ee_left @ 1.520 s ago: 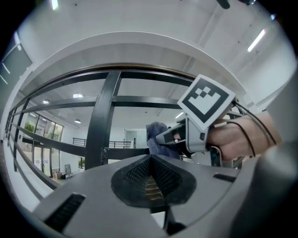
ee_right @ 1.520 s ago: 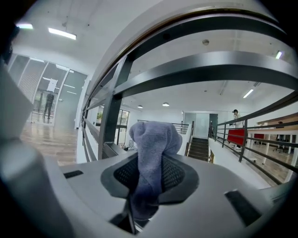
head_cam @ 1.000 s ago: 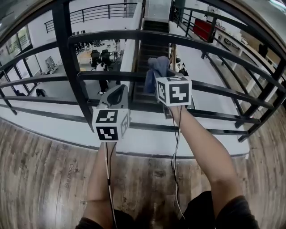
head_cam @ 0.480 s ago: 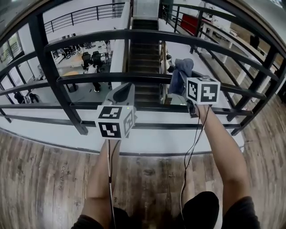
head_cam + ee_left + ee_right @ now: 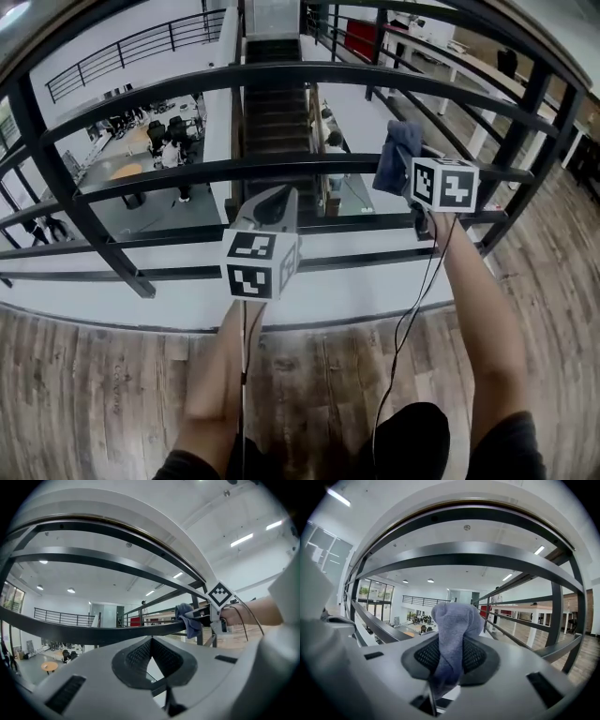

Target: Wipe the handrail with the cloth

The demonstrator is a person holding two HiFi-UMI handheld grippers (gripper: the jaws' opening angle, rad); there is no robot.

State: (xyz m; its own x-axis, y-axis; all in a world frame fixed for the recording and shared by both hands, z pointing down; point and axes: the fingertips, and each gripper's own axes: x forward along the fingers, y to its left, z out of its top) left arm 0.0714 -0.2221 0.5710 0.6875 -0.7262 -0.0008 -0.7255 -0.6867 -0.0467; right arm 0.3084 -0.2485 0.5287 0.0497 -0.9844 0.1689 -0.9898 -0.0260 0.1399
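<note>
The black metal handrail (image 5: 234, 170) crosses the head view in several horizontal bars. A blue-grey cloth (image 5: 397, 154) hangs at the middle bar, right of centre, with my right gripper (image 5: 412, 178) shut on it. In the right gripper view the cloth (image 5: 453, 630) bulges out from between the jaws. My left gripper (image 5: 274, 208) sits lower and to the left, in front of the rail, jaws shut with nothing between them. The left gripper view has the bar (image 5: 70, 632) running across to the cloth (image 5: 188, 619), with the left gripper (image 5: 151, 643) just under it.
Slanted railing posts stand at the left (image 5: 70, 183) and right (image 5: 525, 117). Beyond the rail is a drop to a lower floor with a staircase (image 5: 277, 103) and office chairs (image 5: 155, 136). A wooden floor (image 5: 94, 394) lies underfoot.
My right gripper has slid to the right along the middle bar with the cloth in it. The left gripper has drifted slightly right, still shut.
</note>
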